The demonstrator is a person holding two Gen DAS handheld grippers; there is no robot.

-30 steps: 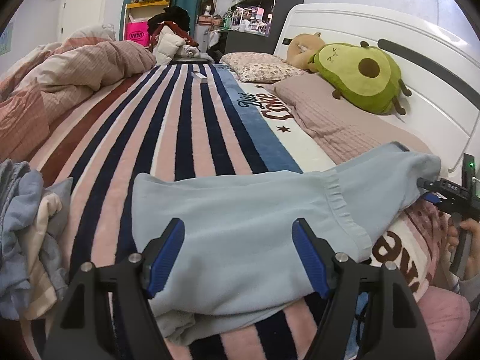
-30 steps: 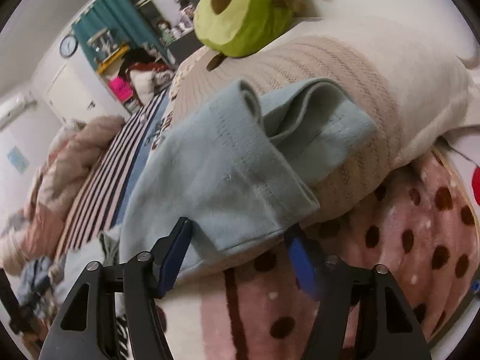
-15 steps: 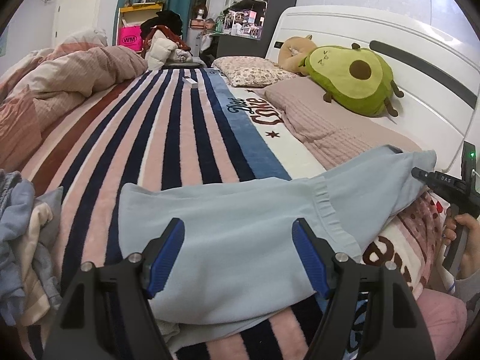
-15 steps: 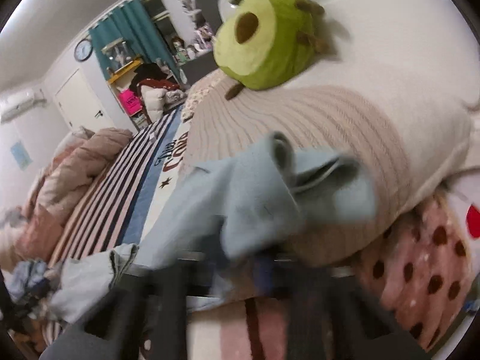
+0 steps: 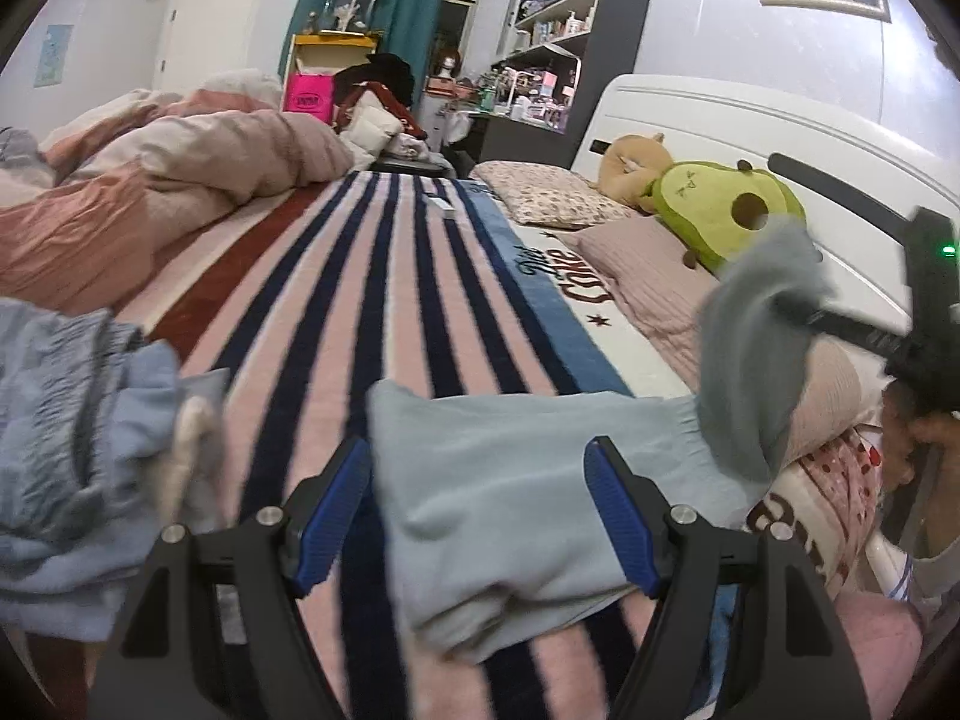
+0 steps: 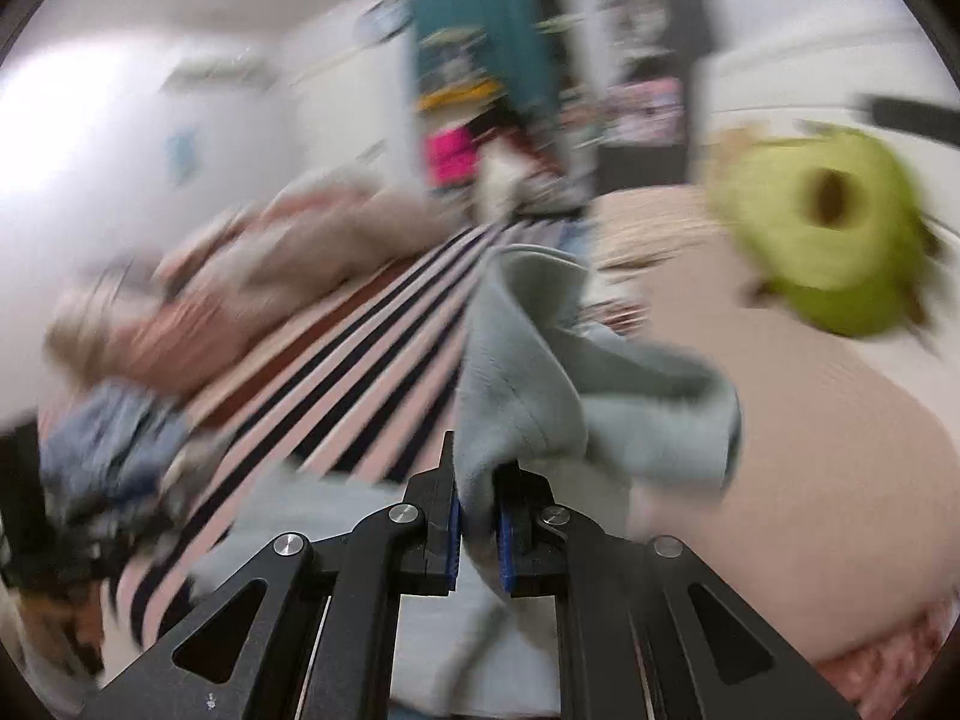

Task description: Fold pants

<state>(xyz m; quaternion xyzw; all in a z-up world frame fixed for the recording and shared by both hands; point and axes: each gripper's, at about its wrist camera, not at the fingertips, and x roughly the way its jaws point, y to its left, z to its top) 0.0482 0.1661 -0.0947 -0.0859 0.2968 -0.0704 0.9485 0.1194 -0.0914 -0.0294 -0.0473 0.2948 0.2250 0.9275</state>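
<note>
Light blue pants (image 5: 528,468) lie across the striped blanket (image 5: 372,312). My left gripper (image 5: 477,480) hovers low over their near end, open, one blue pad on each side of the cloth. At the right, my right gripper (image 5: 801,309) holds the far end of the pants lifted off the pink pillow (image 5: 648,276). The right wrist view is blurred by motion. It shows the right gripper (image 6: 477,516) shut on a bunched fold of the pants (image 6: 522,360), which hangs up and over its fingers.
A pile of blue and cream clothes (image 5: 78,420) lies at the left of the bed. A rumpled pink duvet (image 5: 180,192) fills the far left. An avocado plush (image 5: 720,228) rests against the white headboard (image 5: 750,132). A person's hand (image 5: 924,438) grips the right handle.
The right gripper went from open around the pants' end to shut on it, then lifted it off the pillow and rolled. The left gripper shifted across the bed and stayed open.
</note>
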